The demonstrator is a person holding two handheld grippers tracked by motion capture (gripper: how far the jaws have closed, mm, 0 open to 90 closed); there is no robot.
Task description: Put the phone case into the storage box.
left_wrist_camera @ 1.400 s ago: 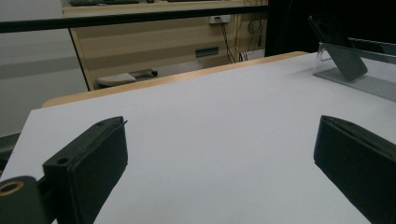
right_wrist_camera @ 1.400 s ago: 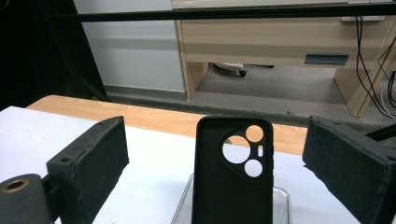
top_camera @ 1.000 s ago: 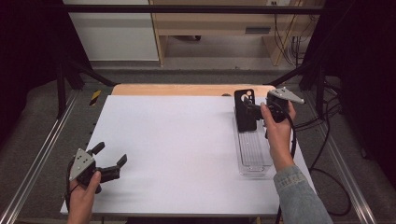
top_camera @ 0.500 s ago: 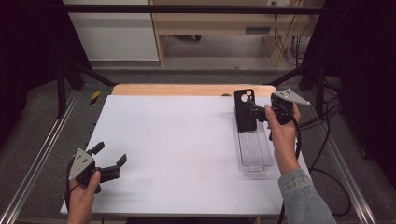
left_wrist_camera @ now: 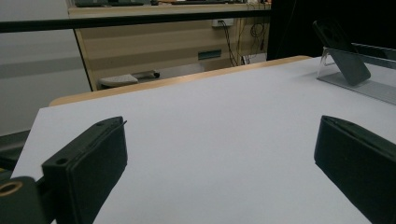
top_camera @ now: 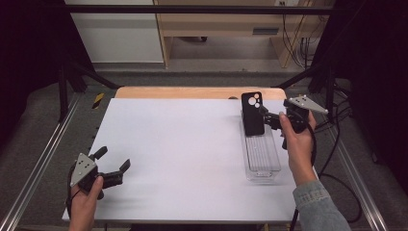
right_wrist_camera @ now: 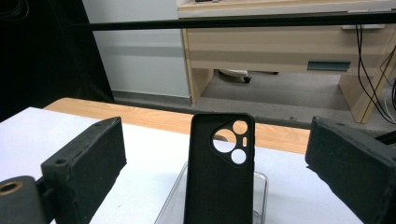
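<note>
Desk [top_camera: 192,154], white top with a strip of bare wood along its far edge, takes up most of the high view. Clear plastic tray [top_camera: 262,156], long and narrow, lies on the desk's right side, running near to far. Black phone case [top_camera: 252,113] stands upright at the tray's far end, leaning a little, camera cut-outs near its top; in the right gripper view the same case [right_wrist_camera: 219,172] rises between the two black jaws but touches neither, with the tray's clear rim [right_wrist_camera: 175,196] showing at its foot. Right gripper [top_camera: 269,120], held in the person's right hand [top_camera: 298,149] beside the tray's far end, points left at the case; jaws spread wide, nothing clamped. Left gripper [top_camera: 115,168], in the left hand [top_camera: 84,202], sits low at the desk's near left corner, well apart from tray and case; jaws wide open and empty, only bare desk between them in the left gripper view, where the case [left_wrist_camera: 343,53] shows far off at upper right.
</note>
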